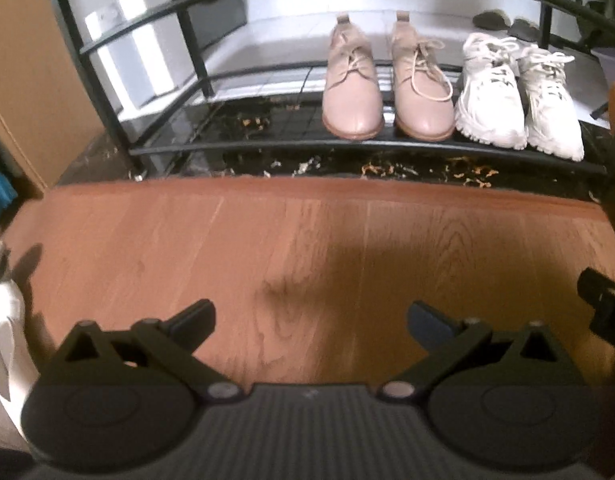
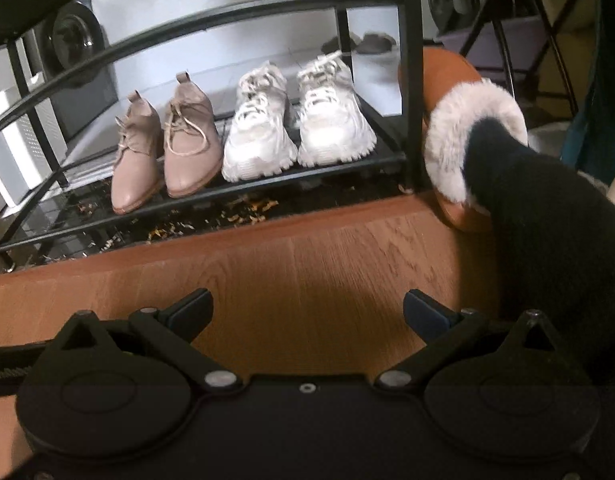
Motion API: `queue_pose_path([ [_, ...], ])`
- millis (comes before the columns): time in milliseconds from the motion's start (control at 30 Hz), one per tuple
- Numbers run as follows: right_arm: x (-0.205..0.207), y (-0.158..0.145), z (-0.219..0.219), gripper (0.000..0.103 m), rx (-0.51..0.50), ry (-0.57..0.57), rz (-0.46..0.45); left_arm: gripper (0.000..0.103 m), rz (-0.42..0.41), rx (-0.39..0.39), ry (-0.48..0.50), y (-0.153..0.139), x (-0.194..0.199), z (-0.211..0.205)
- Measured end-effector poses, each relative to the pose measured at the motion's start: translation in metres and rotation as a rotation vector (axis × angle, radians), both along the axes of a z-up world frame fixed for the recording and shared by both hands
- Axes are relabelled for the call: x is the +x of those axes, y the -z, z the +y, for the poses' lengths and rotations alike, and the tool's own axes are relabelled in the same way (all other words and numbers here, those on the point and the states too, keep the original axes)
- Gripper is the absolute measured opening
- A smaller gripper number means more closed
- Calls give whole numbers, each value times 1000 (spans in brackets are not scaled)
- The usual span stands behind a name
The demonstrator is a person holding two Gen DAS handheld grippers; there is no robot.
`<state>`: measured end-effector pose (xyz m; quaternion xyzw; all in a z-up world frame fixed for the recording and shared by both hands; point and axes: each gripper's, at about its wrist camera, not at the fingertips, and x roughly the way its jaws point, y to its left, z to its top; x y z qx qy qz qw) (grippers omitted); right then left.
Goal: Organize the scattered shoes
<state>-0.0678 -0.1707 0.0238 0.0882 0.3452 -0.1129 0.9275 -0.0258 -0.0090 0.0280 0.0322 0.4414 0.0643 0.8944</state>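
Note:
A pair of pink lace-up shoes (image 1: 387, 80) (image 2: 167, 148) stands side by side on the bottom shelf of a black metal shoe rack (image 1: 347, 146) (image 2: 211, 204), toes toward me. To their right on the same shelf sits a pair of white chunky sneakers (image 1: 519, 92) (image 2: 299, 124). My left gripper (image 1: 311, 320) hovers open over the wooden floor, nothing between its fingers. My right gripper (image 2: 307, 312) is open too, empty above the floor in front of the rack.
A brown slipper with white fur lining (image 2: 463, 140), worn on a black-socked leg (image 2: 547, 220), stands right of the rack. Grey slippers (image 2: 359, 44) lie on white tiles behind it. A white fabric item (image 1: 7, 340) sits at far left, beside a cardboard box (image 1: 31, 80).

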Motion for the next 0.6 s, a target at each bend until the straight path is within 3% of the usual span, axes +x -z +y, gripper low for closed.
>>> queue_pose_path([
  [600,16,18,2,103,-14,29,72,102,72,-68,-44,14,13,9],
])
